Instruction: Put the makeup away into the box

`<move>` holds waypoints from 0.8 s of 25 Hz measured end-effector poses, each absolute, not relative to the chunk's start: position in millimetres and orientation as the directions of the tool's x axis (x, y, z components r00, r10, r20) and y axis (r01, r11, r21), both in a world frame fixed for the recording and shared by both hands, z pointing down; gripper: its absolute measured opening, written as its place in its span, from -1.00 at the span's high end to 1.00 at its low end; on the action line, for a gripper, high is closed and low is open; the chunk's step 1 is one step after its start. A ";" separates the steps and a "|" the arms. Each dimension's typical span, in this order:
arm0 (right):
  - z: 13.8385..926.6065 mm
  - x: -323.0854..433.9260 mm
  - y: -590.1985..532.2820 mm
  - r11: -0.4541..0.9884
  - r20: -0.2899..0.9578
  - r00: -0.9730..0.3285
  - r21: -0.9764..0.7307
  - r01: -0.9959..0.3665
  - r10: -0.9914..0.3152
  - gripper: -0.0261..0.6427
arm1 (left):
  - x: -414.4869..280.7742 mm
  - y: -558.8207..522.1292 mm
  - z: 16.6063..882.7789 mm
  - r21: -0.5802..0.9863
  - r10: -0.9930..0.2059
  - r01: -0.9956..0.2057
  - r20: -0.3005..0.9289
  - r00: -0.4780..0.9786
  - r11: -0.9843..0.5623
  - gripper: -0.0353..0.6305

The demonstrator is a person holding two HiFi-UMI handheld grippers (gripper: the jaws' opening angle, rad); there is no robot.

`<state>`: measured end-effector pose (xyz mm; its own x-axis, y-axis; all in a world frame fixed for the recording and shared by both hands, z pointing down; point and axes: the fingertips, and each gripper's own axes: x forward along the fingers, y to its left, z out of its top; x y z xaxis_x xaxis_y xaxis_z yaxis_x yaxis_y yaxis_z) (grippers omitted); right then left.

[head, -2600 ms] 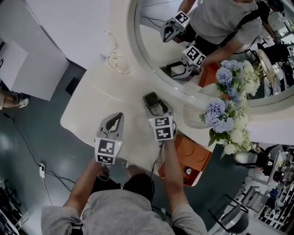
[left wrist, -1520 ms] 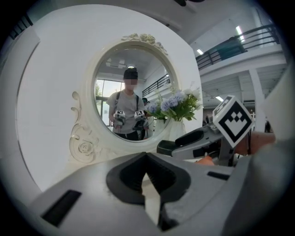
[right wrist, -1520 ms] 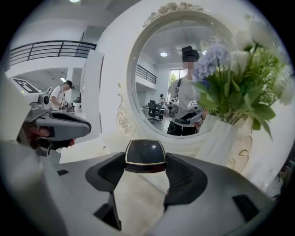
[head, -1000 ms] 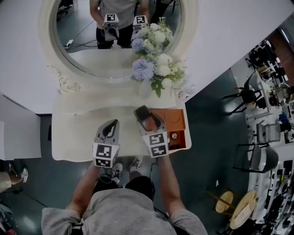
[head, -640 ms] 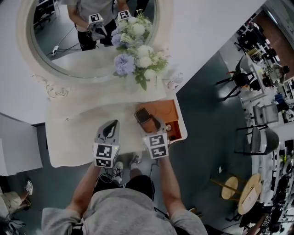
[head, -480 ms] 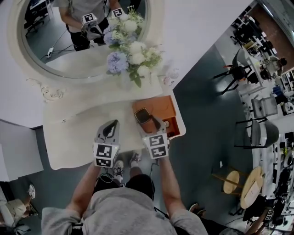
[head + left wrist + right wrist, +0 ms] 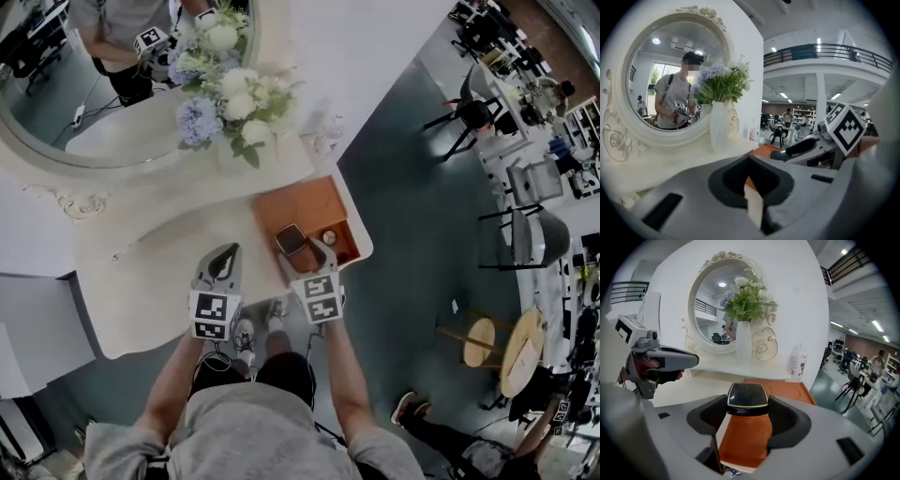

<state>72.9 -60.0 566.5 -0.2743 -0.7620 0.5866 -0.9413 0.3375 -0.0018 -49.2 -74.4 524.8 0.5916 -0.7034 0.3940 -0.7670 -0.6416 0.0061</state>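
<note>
While the right tongs (image 7: 747,411) clamp one glossy black, gold-rimmed, rounded-square compact (image 7: 747,398) above the flat orange box (image 7: 302,202) at the desk's 3 o'clock end, the left tongs (image 7: 750,183) sit pinched together and empty at their 9 o'clock. One smooth cream desk (image 7: 159,262) bears one vase of flowers (image 7: 227,96) at 12 o'clock, before one oval scroll-framed mirror (image 7: 94,131), over grey-green floor (image 7: 412,216).

compact (image 7: 747,398): glossy black plastic | box (image 7: 743,439): matt orange | table (image 7: 159,272): smooth cream
</note>
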 end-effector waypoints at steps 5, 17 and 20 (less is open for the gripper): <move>589.2 80.2 -52.2 0.314 0.617 -0.261 -0.023 -0.949 -0.743 0.05 | -38.7 -74.2 541.2 0.022 -0.673 -0.749 0.422 0.607 -0.662 0.89; 633.8 85.1 -38.5 0.295 0.687 -0.243 -0.044 -0.955 -0.684 0.05 | -31.1 -71.0 575.7 0.040 -0.626 -0.722 0.466 0.625 -0.691 0.89; 642.3 85.7 -37.1 0.293 0.706 -0.240 -0.047 -0.955 -0.667 0.05 | -30.8 -72.6 576.3 0.047 -0.623 -0.723 0.471 0.624 -0.689 0.89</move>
